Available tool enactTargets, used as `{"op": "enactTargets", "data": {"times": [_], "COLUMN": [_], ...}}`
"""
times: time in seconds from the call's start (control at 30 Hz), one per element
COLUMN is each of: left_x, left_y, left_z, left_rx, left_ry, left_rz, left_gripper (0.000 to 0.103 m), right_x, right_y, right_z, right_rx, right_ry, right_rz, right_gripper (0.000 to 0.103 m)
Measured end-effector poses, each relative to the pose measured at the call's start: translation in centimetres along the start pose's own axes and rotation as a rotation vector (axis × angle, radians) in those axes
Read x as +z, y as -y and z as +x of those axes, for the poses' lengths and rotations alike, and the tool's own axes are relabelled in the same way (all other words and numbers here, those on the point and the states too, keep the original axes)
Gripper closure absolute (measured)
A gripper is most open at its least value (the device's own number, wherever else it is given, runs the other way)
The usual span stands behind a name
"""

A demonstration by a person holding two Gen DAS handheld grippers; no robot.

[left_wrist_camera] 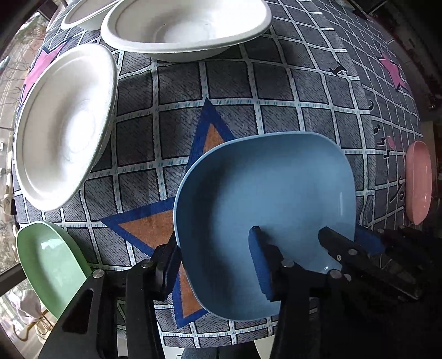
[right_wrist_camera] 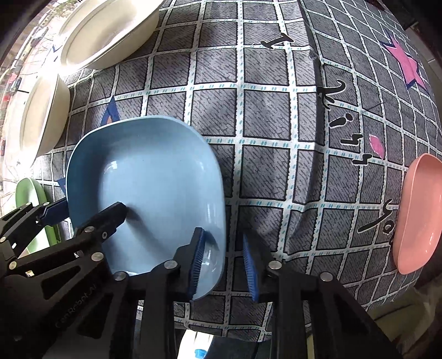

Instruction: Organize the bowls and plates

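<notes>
A blue square bowl [left_wrist_camera: 265, 198] sits on the checked tablecloth; it also shows in the right wrist view [right_wrist_camera: 149, 179]. My left gripper [left_wrist_camera: 215, 265] is open and straddles the bowl's left rim, one finger inside and one outside. My right gripper [right_wrist_camera: 223, 265] is open and straddles the bowl's right rim the same way. Each gripper shows in the other's view. A green bowl [left_wrist_camera: 49, 262] lies at the left edge and a pink bowl [right_wrist_camera: 417, 212] at the right edge. Three white paper bowls [left_wrist_camera: 187, 24] stand at the far side.
The tablecloth [right_wrist_camera: 276, 110] has grey squares and star patterns. The table's near edge runs just below both grippers. A window lies beyond the left side.
</notes>
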State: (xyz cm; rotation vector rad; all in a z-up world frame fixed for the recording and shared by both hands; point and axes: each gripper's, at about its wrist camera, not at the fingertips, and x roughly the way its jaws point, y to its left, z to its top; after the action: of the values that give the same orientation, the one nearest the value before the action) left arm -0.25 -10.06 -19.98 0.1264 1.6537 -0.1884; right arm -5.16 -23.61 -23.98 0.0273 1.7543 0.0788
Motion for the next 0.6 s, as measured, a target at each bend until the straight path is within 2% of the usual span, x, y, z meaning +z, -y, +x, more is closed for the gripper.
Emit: {"op": "enactTargets", "data": {"times": [0.07,0.17,0.37,0.6], "left_x": [-0.5,-1.8,-4.9,-5.7], "left_y": [0.7,-1.0,-2.0,-4.2], "left_z": [-0.3,0.2,0.9,1.8], "left_rx": [-0.014,-0.024,-0.010,-0.010], "left_ry": [-0.001,-0.008,-0.011,-0.011], "left_rz": [-0.005,-0.017,0.003,-0.016], "left_gripper": [0.057,0.062,0.062,0.062], "right_x": [-0.1,-0.2,-1.5,-3.1], "right_y": [-0.7,-1.0,-2.8,-6.2], "right_z": [0.0,0.1,0.4,0.9], "right_rx": [-0.015,0.007,0.016,0.026], "right_ry": [-0.004,-0.022,-0.047,-0.063], "right_rz": [-0.015,-0.006,-0.009,-0.022], "right_gripper": [0.081,0.081,0.081,0.081]}}
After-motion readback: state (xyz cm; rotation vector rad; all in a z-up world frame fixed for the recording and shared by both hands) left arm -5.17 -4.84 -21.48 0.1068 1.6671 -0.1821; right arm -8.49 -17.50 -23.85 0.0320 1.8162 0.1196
